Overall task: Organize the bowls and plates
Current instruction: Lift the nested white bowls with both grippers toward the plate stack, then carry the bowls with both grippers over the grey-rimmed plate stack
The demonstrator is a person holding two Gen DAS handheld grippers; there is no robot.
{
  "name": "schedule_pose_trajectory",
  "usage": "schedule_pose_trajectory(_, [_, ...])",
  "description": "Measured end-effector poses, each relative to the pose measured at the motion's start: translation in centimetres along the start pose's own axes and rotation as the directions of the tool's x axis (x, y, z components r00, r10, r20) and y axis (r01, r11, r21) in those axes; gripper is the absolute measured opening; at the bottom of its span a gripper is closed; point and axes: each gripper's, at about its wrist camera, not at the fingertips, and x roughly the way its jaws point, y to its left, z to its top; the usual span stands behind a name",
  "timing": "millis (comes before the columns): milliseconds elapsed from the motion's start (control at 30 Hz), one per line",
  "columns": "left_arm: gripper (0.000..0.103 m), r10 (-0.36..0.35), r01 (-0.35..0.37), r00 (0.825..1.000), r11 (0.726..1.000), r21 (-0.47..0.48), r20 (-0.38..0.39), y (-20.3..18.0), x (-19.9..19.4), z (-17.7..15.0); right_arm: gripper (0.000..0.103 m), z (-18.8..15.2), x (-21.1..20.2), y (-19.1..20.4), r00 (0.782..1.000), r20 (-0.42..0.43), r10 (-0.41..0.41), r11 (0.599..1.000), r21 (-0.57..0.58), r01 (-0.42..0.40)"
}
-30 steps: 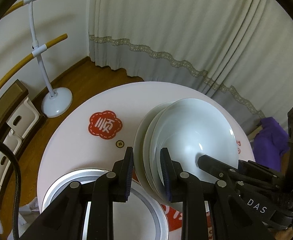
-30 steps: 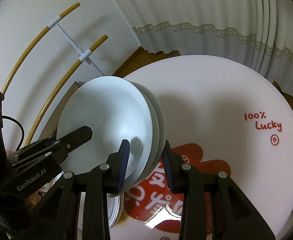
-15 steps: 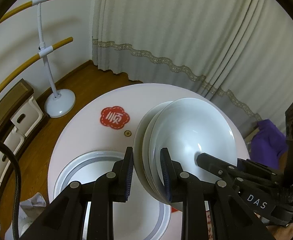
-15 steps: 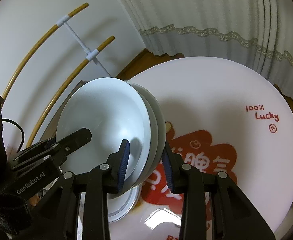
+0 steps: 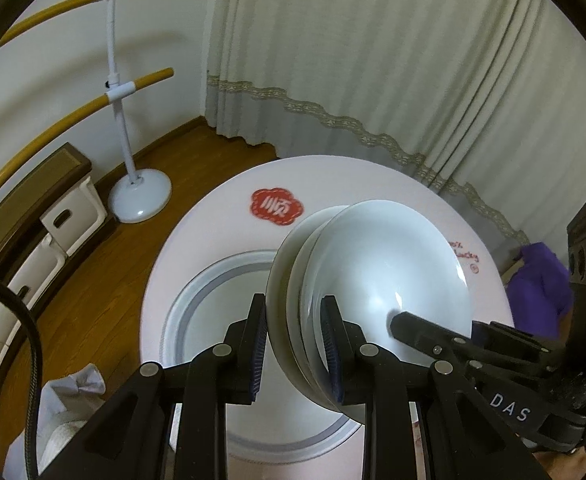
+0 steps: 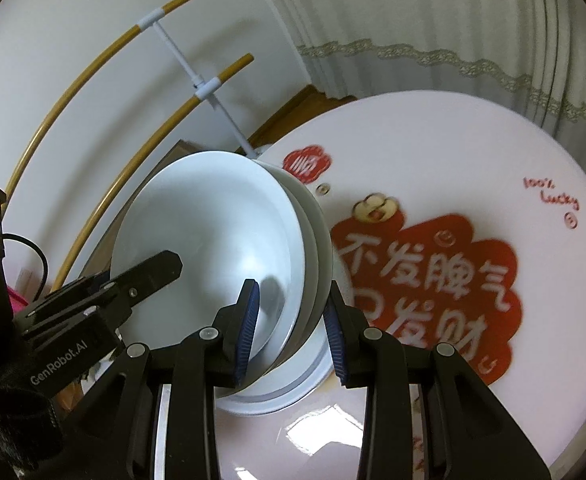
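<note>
1. The stack of bowls is held up in the air, over the near edge of the round table. It hangs above a big plate that lies flat there.
2. The left gripper pinches one side of the stack's rims. Its pads press on both sides, so it is clamped on the bowls.
3. The right gripper pinches the other side of the rims in the same way. It also grips tight.
4. I think the step now is carrying the stack to its spot. Both hands should move together, at the same speed, so the rims do not twist.
5. Keep the squeeze steady. The bowls look smooth and could slip.
6. Keep the stack level and lower it slowly. Let go only when the bottom bowl sits flat.
7. Watch the plate below so the bowls do not bump it hard.
</note>
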Motion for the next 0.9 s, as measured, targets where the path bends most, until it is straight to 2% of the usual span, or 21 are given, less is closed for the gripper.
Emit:
schedule_pose_trajectory(367, [0.022, 0.012, -0.013, 0.999, 1.000, -0.028, -0.043, 2.6, -0.7, -3.4, 0.033, -2.7, 2.3, 1.6, 0.999, -0.048, 0.007, 1.000, 0.002, -0.007])
schedule_pose_trajectory(900, [0.022, -0.002, -0.001, 0.997, 0.999, -0.046, -0.081, 3.1, 1.3, -3.3, 0.033, -2.9, 3.2, 1.7, 0.997, -0.070, -0.019, 1.000, 0.004, 0.019])
